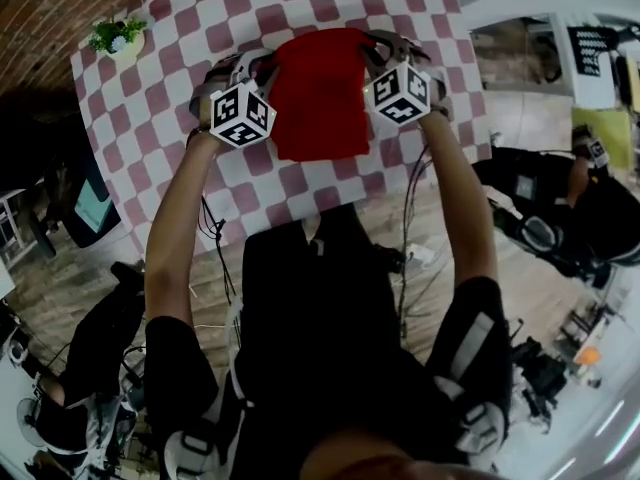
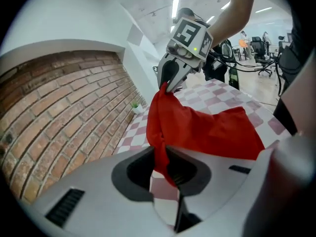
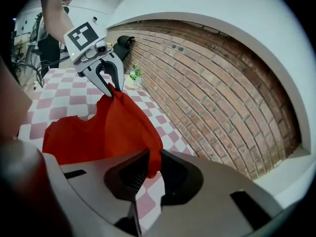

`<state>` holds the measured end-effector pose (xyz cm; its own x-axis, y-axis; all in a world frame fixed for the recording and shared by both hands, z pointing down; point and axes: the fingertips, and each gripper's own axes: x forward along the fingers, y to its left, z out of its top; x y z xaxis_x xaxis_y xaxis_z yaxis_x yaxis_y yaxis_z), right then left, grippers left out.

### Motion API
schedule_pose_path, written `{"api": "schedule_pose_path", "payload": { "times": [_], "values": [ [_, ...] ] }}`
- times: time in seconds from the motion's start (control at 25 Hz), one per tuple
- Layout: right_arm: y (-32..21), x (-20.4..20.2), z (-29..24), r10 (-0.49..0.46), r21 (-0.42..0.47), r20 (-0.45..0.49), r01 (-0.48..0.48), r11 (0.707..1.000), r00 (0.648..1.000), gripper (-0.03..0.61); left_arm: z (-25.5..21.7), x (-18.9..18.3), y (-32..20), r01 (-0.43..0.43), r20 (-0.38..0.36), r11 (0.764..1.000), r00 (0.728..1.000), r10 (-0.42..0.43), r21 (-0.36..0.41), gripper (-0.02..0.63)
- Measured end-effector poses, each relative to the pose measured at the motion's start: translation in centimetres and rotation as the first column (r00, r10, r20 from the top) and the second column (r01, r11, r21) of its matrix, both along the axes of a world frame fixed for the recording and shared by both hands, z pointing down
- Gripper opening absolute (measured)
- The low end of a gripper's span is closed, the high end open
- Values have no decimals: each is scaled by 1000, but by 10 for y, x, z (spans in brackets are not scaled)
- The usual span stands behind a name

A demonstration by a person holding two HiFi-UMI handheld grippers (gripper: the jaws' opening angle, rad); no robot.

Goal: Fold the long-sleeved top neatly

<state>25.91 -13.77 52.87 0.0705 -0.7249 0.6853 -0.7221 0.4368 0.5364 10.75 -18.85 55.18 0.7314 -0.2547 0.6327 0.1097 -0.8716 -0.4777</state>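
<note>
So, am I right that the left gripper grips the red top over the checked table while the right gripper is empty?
Not quite: the right gripper is not empty; the right gripper view shows its jaws pinching the red top too. The left gripper does grip it.

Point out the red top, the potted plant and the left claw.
red top point(image 1: 320, 93), head view, middle of the hanging cloth.
potted plant point(image 1: 116, 35), head view, on its leaves.
left claw point(image 2: 160, 159), left gripper view, between the tips pinching the cloth.

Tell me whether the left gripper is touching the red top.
Touching. In the left gripper view, the left gripper pinches a bunched edge of the red top between its jaws.
</note>
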Motion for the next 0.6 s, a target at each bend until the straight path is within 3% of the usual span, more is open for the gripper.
{"api": "schedule_pose_path", "payload": {
  "times": [0.32, 0.6],
  "values": [
    [63, -22, -14, 13, 88, 0, -13, 996, 1000, 58, -11, -17, 55, -33, -32, 998, 999, 35, 61, 64],
    [114, -45, 3, -12, 91, 14, 11, 996, 1000, 58, 4, -35, 93, -58, 16, 993, 998, 57, 99, 64]
  ]
}}
